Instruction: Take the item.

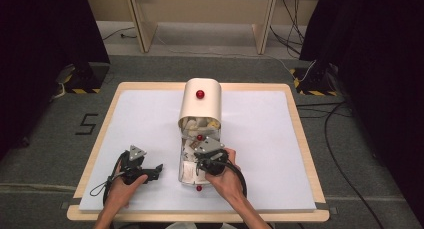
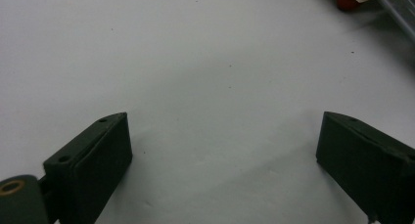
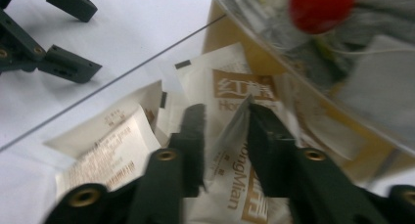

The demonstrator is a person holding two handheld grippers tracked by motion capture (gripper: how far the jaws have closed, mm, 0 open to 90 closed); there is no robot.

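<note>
A: The right gripper [image 1: 210, 156] is down inside the clear container [image 1: 186, 161] at the table's [image 1: 260, 139] middle, its jaws nearly closed around a thin sachet [image 3: 230, 136] standing on edge between them.

B: Clamped on it?

A: It looks pinched, though the blur makes contact on both sides hard to confirm. The left gripper [image 1: 145, 171] rests on the table near the left, jaws spread wide, nothing between them.

B: What could go wrong?

A: The grip sits on one thin edge, so the sachet could slide out when lifted. Neighbouring packets [image 3: 105, 145] lie touching it and could drag along. The clear wall is close, and a jaw might catch it.

B: And the container's lie?

A: Its long axis runs near to far, the rolled-back cream lid [image 1: 201, 104] with its red knob [image 1: 200, 94] at the far end, the open part toward the person.
</note>
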